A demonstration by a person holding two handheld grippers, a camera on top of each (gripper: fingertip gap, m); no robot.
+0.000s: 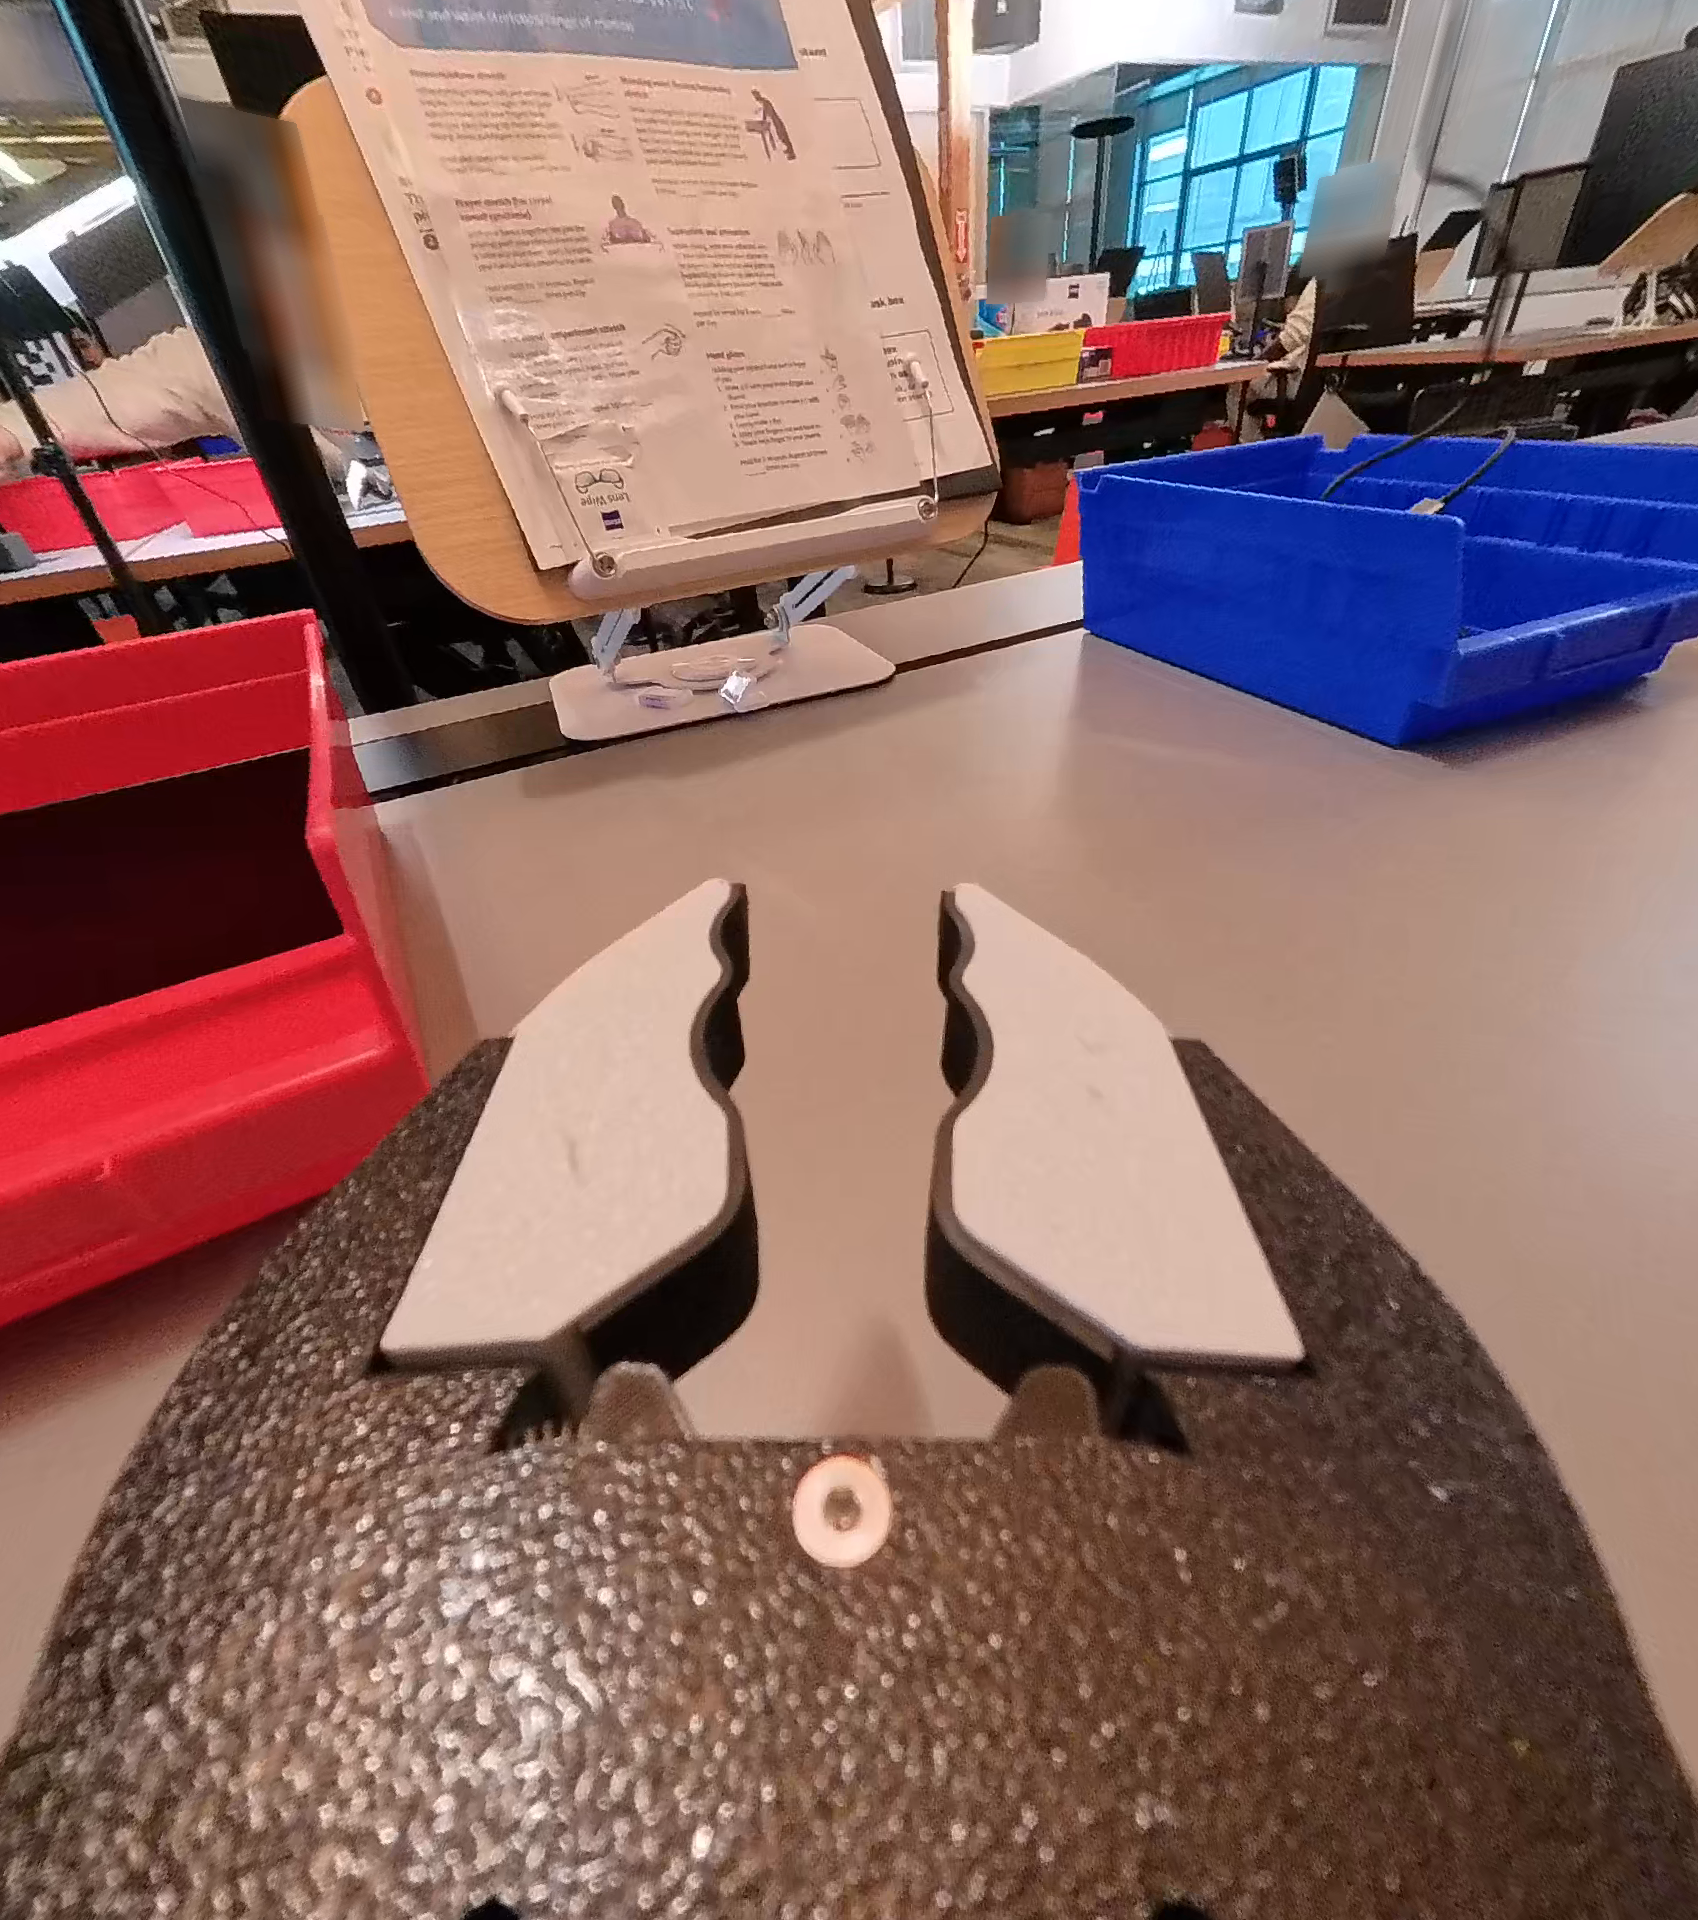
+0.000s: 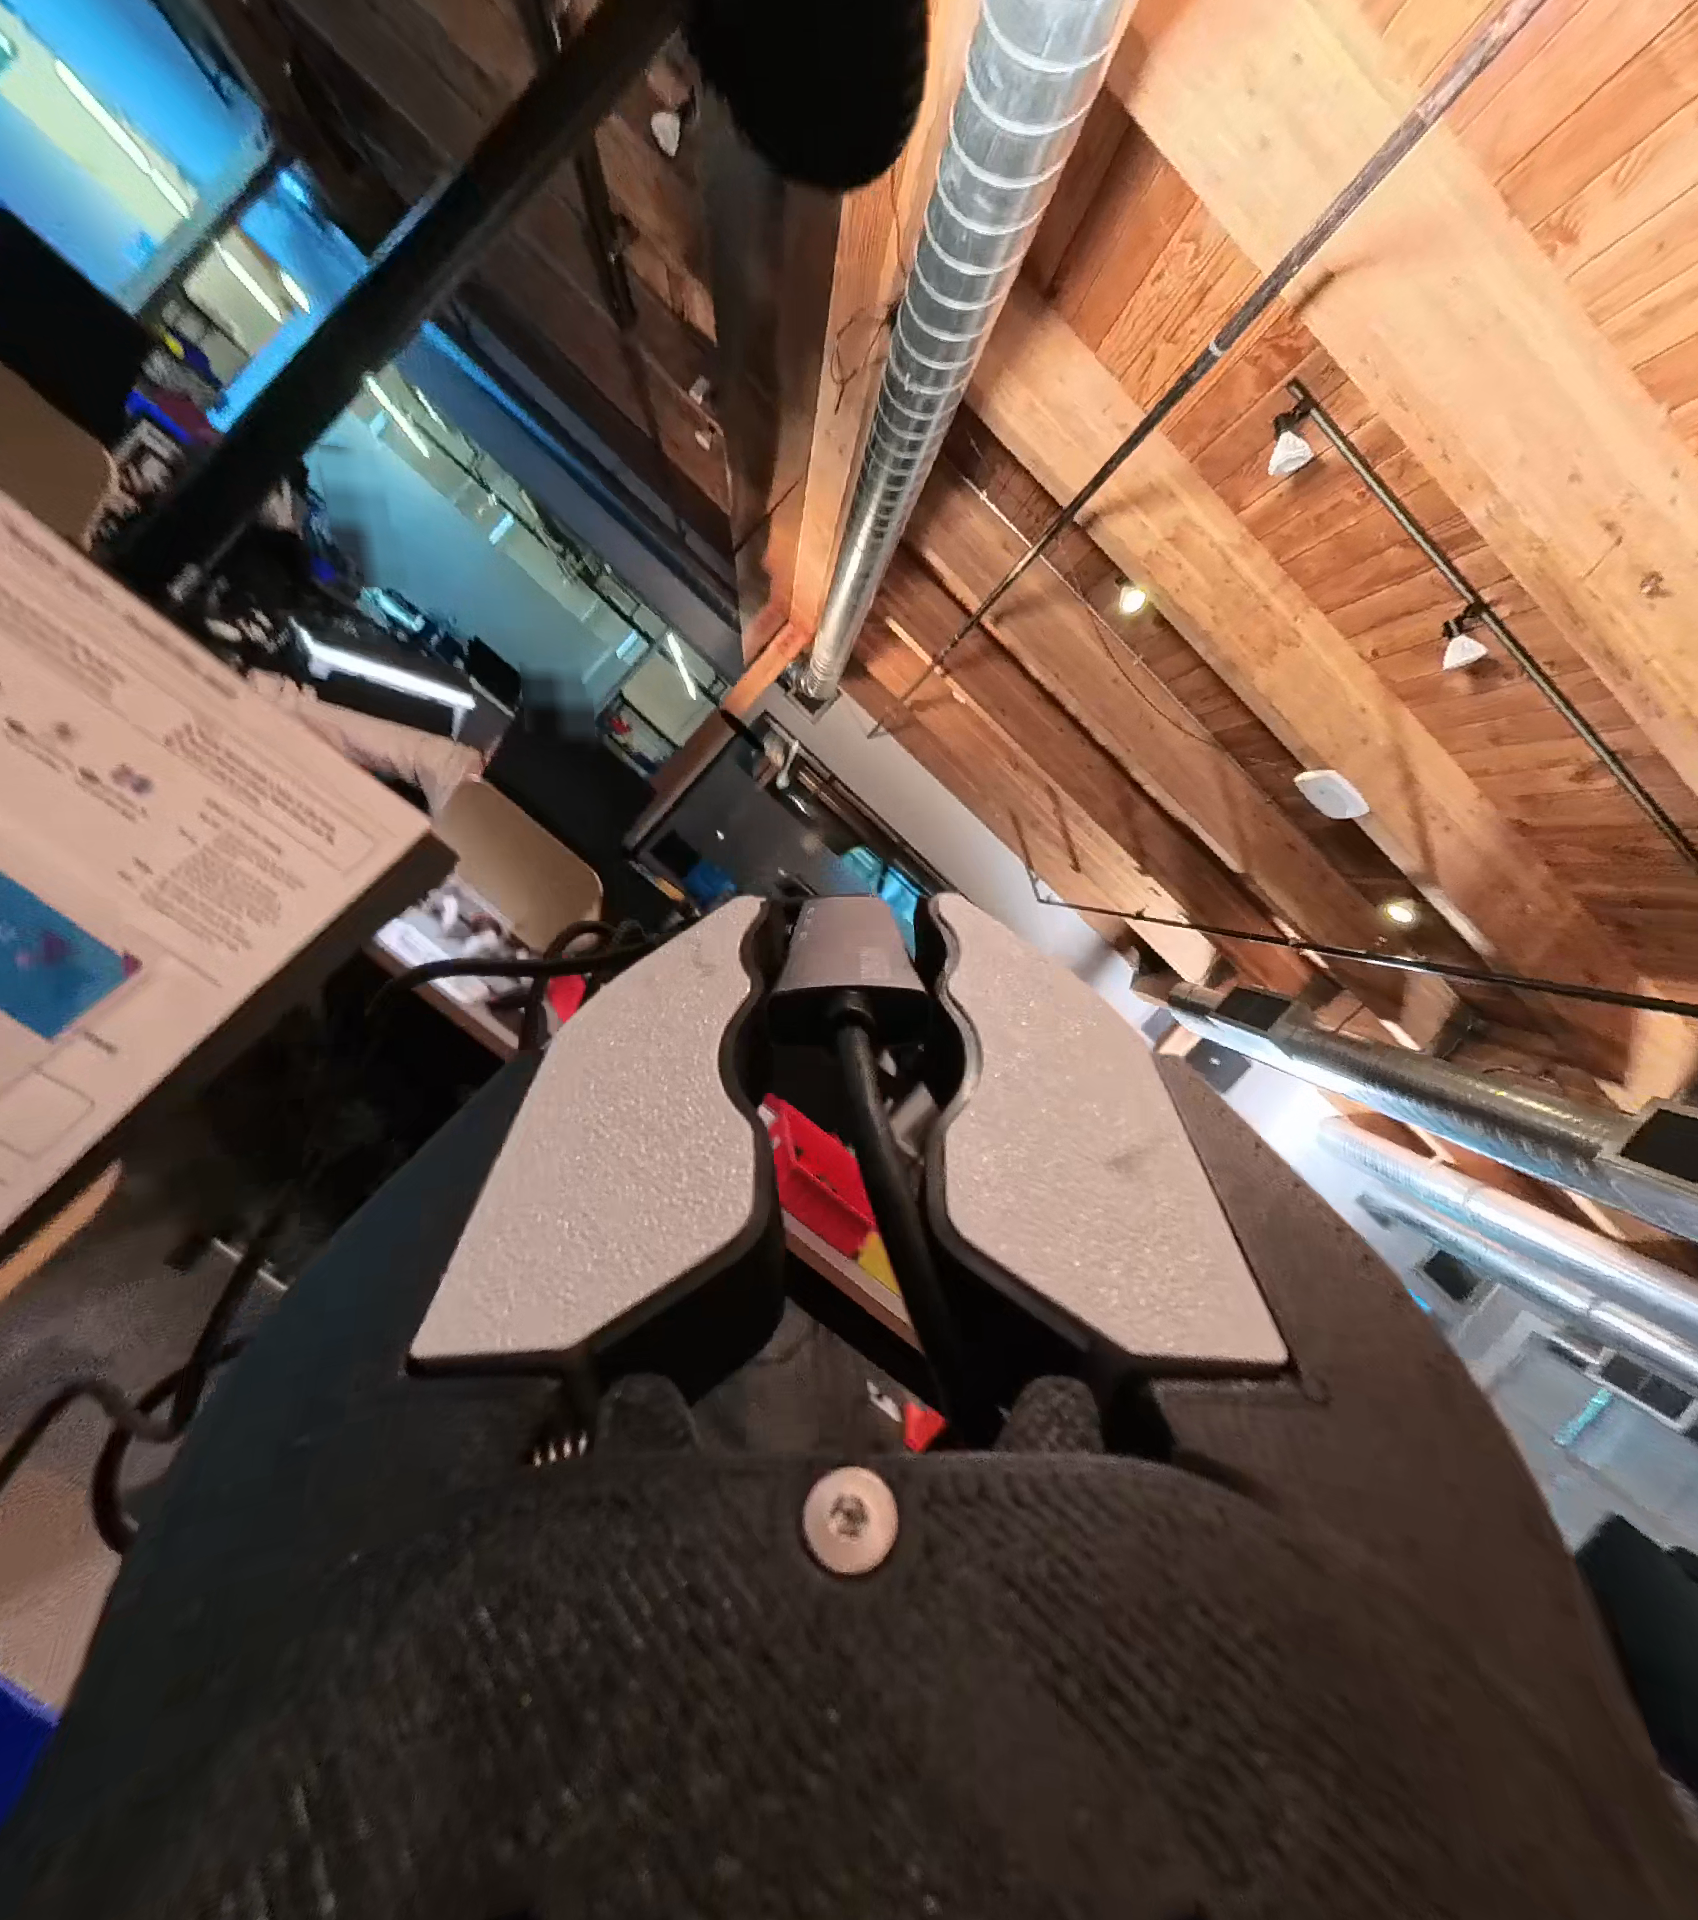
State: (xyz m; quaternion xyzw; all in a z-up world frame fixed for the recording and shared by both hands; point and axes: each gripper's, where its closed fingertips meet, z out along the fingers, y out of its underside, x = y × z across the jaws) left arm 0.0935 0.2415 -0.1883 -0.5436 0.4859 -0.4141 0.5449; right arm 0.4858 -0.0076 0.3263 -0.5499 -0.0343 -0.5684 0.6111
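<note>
Red bin (image 1: pixel 97 987) cut off at left edge

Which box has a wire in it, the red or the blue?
The blue box, far right on the table: a black wire dangles into it. The red box looks empty.

- My right gripper (image 2: pixel 845 940) was tilted up toward the ceiling, its fingers clamped on a grey adapter plug (image 2: pixel 840 961) whose black cable (image 2: pixel 892 1164) trailed back between them.
- My left gripper (image 1: pixel 843 914) hung over the grey table (image 1: pixel 1240 883), jaws apart and empty, just beside the red bin (image 1: pixel 128 997).
</note>
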